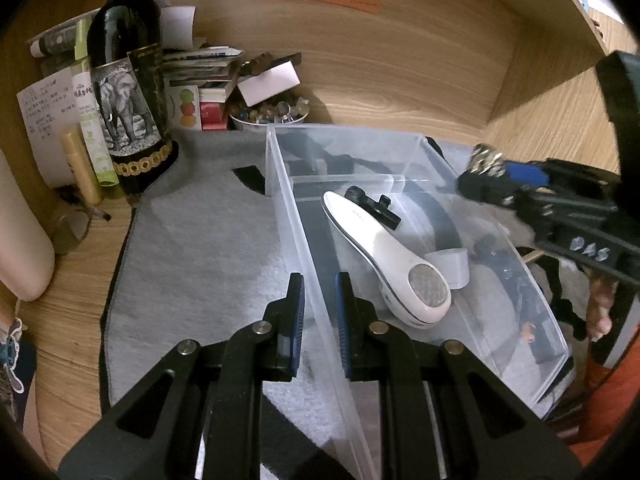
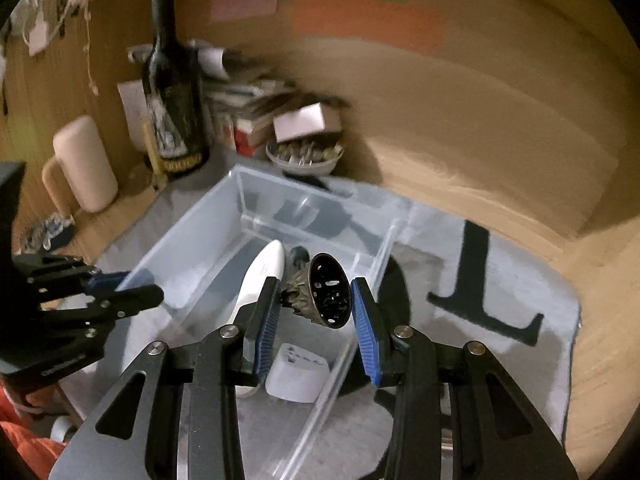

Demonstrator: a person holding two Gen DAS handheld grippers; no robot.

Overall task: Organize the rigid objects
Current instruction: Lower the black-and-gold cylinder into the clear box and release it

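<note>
A clear plastic bin (image 1: 304,248) sits on a grey mat (image 1: 200,248). Inside lie a white handheld device (image 1: 384,248), a black clamp part (image 1: 374,206) and a grey plastic ring (image 1: 450,266). My left gripper (image 1: 320,304) is shut on the bin's left wall. My right gripper (image 2: 314,306) is above the bin (image 2: 192,236) and shut on a dark metal perforated cone (image 2: 320,296). The right gripper also shows in the left wrist view (image 1: 486,168). A black L-shaped part (image 2: 476,280) lies on the mat to the bin's right.
A wine bottle (image 1: 128,92), paper tubes, stacked books (image 1: 204,76) and a bowl of marbles (image 1: 268,114) crowd the back left corner. Wooden walls close in behind and on the right. A beige cylinder (image 2: 84,164) stands at the left.
</note>
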